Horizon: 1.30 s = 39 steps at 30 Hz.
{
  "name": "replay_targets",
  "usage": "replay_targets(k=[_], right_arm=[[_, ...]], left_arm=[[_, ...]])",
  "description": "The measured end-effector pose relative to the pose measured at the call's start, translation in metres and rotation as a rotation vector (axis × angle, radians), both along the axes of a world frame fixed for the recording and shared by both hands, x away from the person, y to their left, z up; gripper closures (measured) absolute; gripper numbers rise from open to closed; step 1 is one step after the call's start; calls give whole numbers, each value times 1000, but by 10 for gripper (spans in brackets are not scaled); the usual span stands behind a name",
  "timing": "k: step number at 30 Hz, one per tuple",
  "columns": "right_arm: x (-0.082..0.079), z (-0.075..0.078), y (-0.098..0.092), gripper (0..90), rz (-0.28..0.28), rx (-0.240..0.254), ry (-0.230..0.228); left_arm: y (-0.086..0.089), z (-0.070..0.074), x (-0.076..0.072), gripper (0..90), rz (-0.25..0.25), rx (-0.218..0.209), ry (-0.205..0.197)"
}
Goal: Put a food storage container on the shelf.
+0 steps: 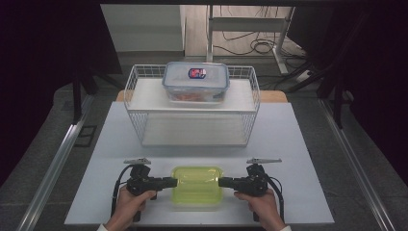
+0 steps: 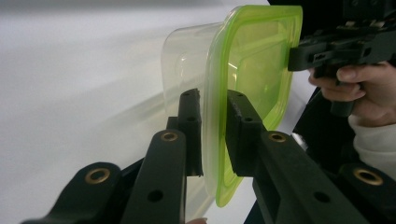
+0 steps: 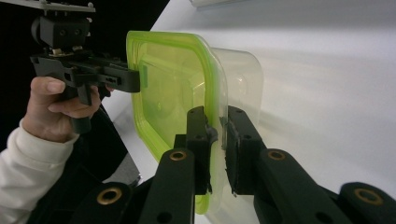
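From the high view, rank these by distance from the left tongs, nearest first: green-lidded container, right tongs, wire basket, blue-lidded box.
1. Green-lidded container: gripped at its left rim by the left tongs, front centre of the table.
2. Right tongs: across the container, clamped on its right rim.
3. Wire basket: behind, mid-table.
4. Blue-lidded box: on the basket's upper shelf, farthest back.

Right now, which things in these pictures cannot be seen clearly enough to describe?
- Contents of the clear box on the wire rack, high view: reddish, too small and blurred through its walls.
- Label on its lid: too small to read.
- Inside of the green-lidded container: high view, lid covers it; gripper views, edge-on.
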State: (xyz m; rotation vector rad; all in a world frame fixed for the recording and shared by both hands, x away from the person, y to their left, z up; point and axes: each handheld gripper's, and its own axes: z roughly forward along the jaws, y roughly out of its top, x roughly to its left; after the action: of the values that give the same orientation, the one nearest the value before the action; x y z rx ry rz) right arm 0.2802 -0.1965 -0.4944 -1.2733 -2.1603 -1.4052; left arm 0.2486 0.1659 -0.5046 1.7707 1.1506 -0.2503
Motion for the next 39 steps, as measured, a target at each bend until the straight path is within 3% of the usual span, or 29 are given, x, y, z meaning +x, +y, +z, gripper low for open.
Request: replay_targets(k=[14, 33, 39], right_arm=[[-4, 12, -1, 805, 19, 1, -73], [-6, 25, 0, 805, 37, 1, -157], [-6, 26, 1, 805, 37, 4, -163]], left_arm=[[0, 12, -4, 774, -11, 14, -53], [1, 22, -4, 781, -22, 20, -77], [2, 25, -3, 781, -23, 22, -88]])
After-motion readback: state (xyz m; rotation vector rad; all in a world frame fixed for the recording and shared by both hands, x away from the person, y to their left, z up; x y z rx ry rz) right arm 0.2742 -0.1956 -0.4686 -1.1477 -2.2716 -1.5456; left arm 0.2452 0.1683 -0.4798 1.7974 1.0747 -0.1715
